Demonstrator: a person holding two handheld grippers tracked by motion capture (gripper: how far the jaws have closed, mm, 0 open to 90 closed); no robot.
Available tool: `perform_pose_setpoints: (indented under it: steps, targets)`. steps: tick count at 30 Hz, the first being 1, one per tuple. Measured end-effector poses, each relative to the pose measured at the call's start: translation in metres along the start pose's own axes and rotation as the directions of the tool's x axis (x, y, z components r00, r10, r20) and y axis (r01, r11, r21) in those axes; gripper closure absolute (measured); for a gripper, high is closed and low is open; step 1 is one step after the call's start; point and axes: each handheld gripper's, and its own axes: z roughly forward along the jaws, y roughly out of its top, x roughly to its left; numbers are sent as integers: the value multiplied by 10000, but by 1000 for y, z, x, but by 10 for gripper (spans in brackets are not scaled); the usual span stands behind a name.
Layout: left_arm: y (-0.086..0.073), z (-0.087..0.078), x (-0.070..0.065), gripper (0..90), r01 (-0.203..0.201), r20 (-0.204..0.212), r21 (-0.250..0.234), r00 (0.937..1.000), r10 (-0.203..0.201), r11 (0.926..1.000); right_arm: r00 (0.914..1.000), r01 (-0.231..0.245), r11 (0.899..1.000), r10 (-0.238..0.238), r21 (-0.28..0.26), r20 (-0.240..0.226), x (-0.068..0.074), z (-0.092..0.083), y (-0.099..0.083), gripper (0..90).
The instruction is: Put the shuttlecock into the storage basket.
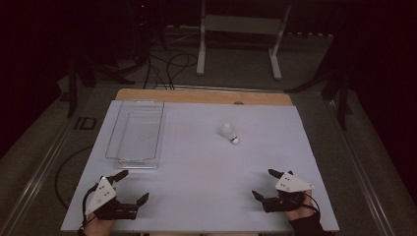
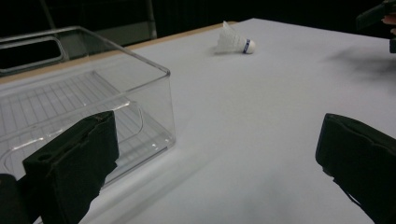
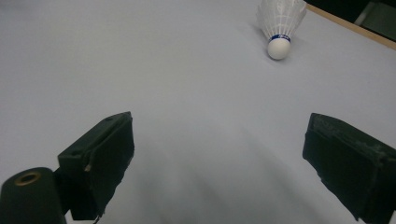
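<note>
A white shuttlecock point(image 1: 229, 132) lies on its side on the white table point(image 1: 206, 162), right of centre; its cork carries a blue band point(image 2: 236, 43) point(image 3: 280, 25). A clear plastic bin point(image 1: 135, 132) stands empty at the left point(image 2: 88, 102). My left gripper point(image 1: 131, 186) rests open near the front left corner, just in front of the bin. At the front right, my right gripper point(image 1: 264, 183) is open too, with the shuttlecock well beyond it. In the gripper views nothing sits between the left gripper's point(image 2: 215, 154) or the right gripper's point(image 3: 219, 158) jaws.
A wooden strip point(image 1: 204, 96) edges the table's far side. Beyond it, on the floor, stand a white frame point(image 1: 241, 29) and loose cables point(image 1: 167, 69). A dark tripod leg point(image 1: 339, 93) stands at the right.
</note>
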Motion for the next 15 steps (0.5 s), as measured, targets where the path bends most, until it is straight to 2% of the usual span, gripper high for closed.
perform_pose_setpoints:
  steps: [3, 15]
  targets:
    - [0, 1, 0, 2, 98, 120, 137, 9999, -99, 9999, 10000, 24, 10000, -23, -95, 35, 0, -1, 0, 91]
    - [2, 3, -1, 2, 91, 205, 80, 9997, -93, 9999, 9998, 145, 9999, -144, -74, 125, 2, -3, -1, 91]
